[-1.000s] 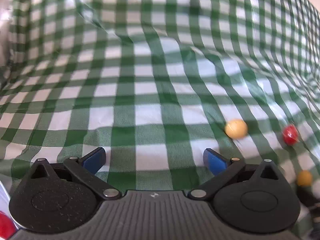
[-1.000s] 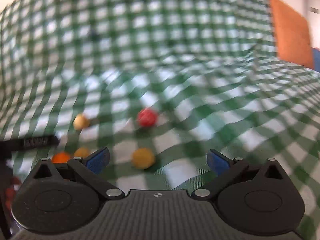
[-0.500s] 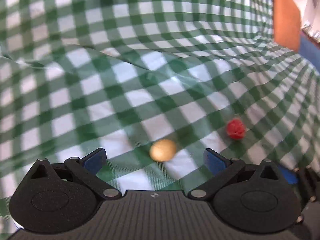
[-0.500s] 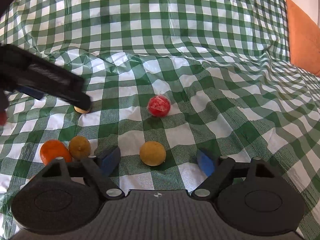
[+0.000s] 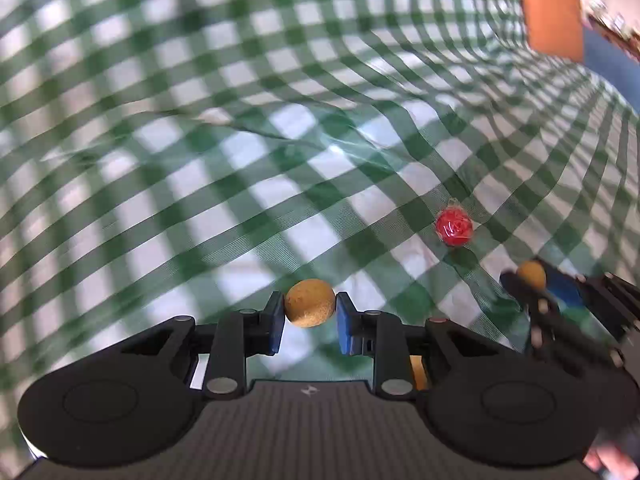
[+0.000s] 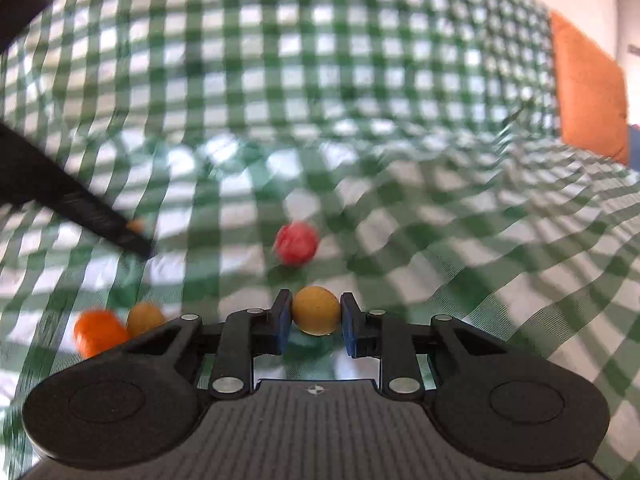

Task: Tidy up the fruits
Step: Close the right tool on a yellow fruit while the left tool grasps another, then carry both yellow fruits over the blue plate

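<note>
Left wrist view: heavy motion blur over most of the green-checked cloth [image 5: 168, 184]; the checks smear, folds hard to follow. The left gripper [image 5: 310, 316] has just been closing and now clamps a tan round fruit [image 5: 309, 307] between its blue pads, the fruit hanging above the cloth. Behind the right finger linkage a sliver of orange shows; what it is cannot be told. A red fruit [image 5: 454, 227] lies on the cloth to the right, apart from everything. Low right, the right gripper [image 5: 536, 284] enters blurred, partly cut off by the frame, with a yellow-orange fruit [image 5: 531, 274] at its tips. Bottom right corner: part of a hand [image 5: 610, 462], cropped. An orange cushion [image 5: 552, 8] sits past the cloth's far right edge. Left and far cloth lie open.

Right wrist view: also blurred. The right gripper [image 6: 316, 320] has just been closing and now pinches the yellow-orange fruit [image 6: 316, 309]. The red fruit [image 6: 297, 242] lies just beyond. Lower left, an orange fruit [image 6: 98, 331] and a tan-orange fruit [image 6: 145, 317] touch, half hidden by the gripper body. The left gripper [image 6: 138, 232] reaches in from the left edge, smeared, a speck of its fruit showing. The cloth's right half is bare up to the cushion [image 6: 588, 88].
</note>
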A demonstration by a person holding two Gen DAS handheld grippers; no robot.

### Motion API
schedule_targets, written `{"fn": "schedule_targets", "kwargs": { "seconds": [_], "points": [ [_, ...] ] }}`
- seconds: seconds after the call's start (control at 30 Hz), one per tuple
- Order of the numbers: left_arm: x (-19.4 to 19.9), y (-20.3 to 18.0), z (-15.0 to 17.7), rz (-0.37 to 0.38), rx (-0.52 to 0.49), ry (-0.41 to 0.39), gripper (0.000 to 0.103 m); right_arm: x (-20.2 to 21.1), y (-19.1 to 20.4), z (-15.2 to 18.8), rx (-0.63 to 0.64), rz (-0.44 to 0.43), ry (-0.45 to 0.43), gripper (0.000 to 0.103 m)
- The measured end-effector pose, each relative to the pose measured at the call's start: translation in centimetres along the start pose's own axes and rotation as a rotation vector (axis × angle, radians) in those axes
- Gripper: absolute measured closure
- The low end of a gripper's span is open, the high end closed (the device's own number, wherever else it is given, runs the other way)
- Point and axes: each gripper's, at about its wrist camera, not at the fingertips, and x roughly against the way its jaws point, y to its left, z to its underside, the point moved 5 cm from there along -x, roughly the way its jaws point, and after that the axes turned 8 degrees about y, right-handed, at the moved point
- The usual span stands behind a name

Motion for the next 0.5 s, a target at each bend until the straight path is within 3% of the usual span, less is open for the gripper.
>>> {"fn": "schedule_targets", "kwargs": {
  "seconds": [0.13, 0.23, 0.33, 0.5],
  "points": [
    [7.0, 3.4, 3.8, -0.013, 0.131, 0.024, 0.073, 1.1, -1.4, -0.3, -0.062, 0.071, -0.015, 0.076],
    [12.9, 5.8, 7.9, -0.058, 0.182, 0.021, 0.073, 4.3, -1.8, -0.8, -0.097, 0.07, -0.034, 0.076],
    [18.2, 7.7, 12.4, -0.09, 0.227, 0.019, 0.073, 10.2, -0.5, -0.7, -0.106, -0.022, -0.044, 0.076],
    [24.4, 9.6, 19.9, -0.135, 0.276, 0.035, 0.073, 20.5, 4.6, 1.7, -0.046, -0.274, 0.009, 0.076]
  ]
}}
